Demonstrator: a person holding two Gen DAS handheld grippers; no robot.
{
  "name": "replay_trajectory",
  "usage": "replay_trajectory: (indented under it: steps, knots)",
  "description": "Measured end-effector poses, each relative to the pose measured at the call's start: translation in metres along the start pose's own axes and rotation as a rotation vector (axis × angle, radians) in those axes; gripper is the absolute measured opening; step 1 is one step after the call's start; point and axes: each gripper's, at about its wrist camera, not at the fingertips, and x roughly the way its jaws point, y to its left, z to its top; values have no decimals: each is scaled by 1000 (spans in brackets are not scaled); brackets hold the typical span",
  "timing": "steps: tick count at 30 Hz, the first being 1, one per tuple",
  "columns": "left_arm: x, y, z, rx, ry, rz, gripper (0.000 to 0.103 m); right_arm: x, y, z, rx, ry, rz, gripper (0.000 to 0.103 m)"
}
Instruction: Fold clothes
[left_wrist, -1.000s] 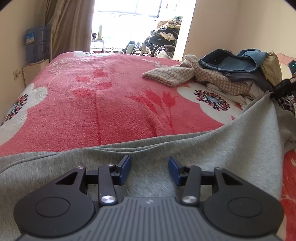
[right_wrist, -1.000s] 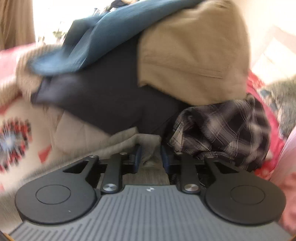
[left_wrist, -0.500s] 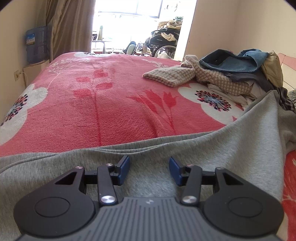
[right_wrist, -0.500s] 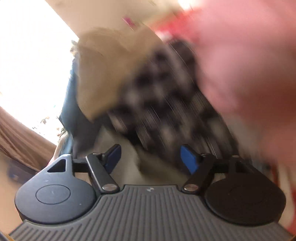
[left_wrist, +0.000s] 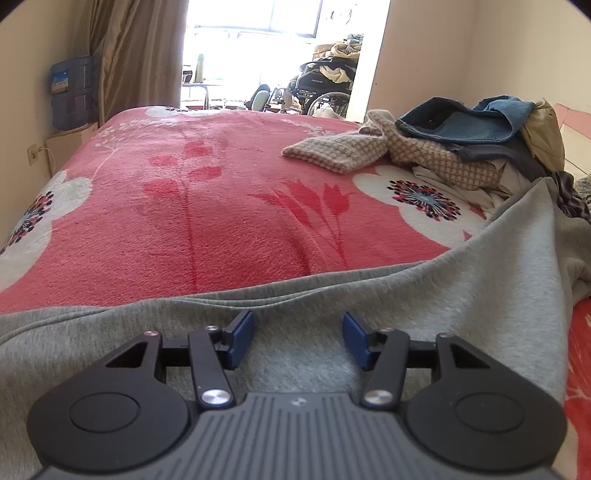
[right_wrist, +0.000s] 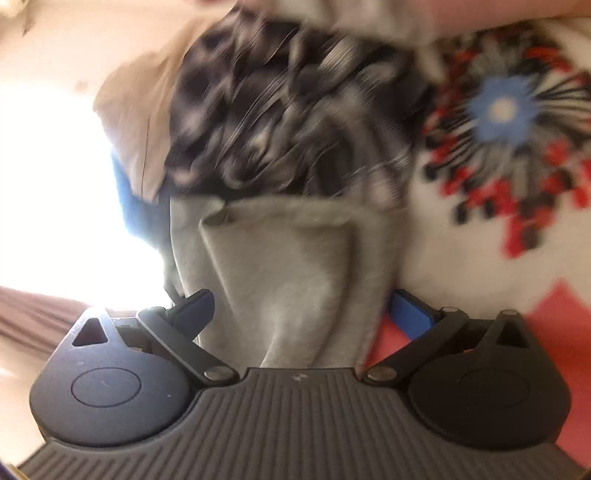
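A grey sweatshirt (left_wrist: 424, 295) lies spread across the near edge of the bed. Over it hangs my left gripper (left_wrist: 298, 334), jaws opening. Grey cloth lies flat below its blue pads (left_wrist: 242, 334), with no fold pinched between them. The right wrist view is blurred and rolled. In it my right gripper (right_wrist: 303, 310) is opening wide, and a loose end of the grey sweatshirt (right_wrist: 288, 258) lies between its fingers, untouched by the pads. Just beyond that end sits a dark plaid garment (right_wrist: 288, 122).
The red flowered blanket (left_wrist: 184, 203) covers the bed. A pile of clothes (left_wrist: 480, 147) sits at the far right, with a checked knit (left_wrist: 343, 151) spilling off it. A water jug (left_wrist: 72, 92) stands far left, and a wheelchair (left_wrist: 325, 92) in the doorway.
My right gripper let go of the grey cloth, opened wide, rolled and dropped toward the bed. The lifted corner of the sweatshirt sank onto the pile. My left jaws widened slightly.
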Motion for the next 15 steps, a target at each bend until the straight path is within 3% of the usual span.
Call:
replay_trajectory:
  steps: [2, 4, 6, 9, 15]
  knots:
    - [0, 1, 0, -6, 1, -4, 55, 10, 7, -8, -28, -26, -21, 99]
    - [0, 1, 0, -7, 1, -4, 55, 15, 10, -15, -39, -75, -42, 81]
    - [0, 1, 0, -4, 0, -2, 55, 14, 9, -20, -41, -112, -78, 43]
    - [-1, 2, 0, -11, 1, -7, 55, 1, 12, -11, -70, -145, -72, 16]
    - [-3, 7, 5, -45, 18, -26, 55, -48, 68, -15, -258, -209, -70, 9]
